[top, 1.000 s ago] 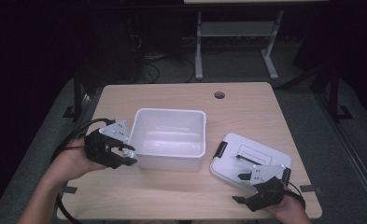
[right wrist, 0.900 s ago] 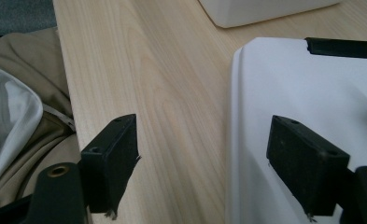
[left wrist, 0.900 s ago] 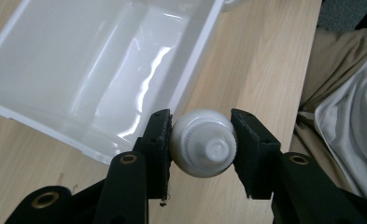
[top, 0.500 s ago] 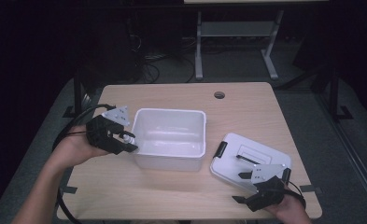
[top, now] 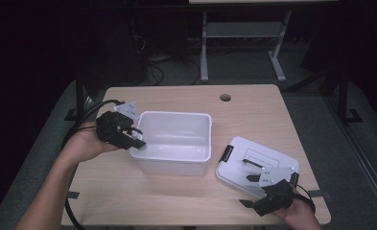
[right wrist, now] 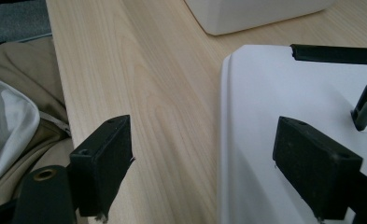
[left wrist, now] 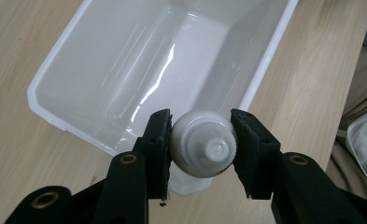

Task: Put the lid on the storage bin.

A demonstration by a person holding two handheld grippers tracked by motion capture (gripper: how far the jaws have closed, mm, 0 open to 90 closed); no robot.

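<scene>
The left tongs [left wrist: 201, 148] clamp a small round white bottle [left wrist: 202, 143], cap toward the camera. They have shifted up beside the white bin [top: 176, 143]. The right tongs [right wrist: 204, 163], just widening, stand apart over the lid [right wrist: 284, 107].

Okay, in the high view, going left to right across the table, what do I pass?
Left gripper, shut on a small white bottle → open white bin → white lid with black latches → right gripper, jaws open over the lid's near edge.
</scene>
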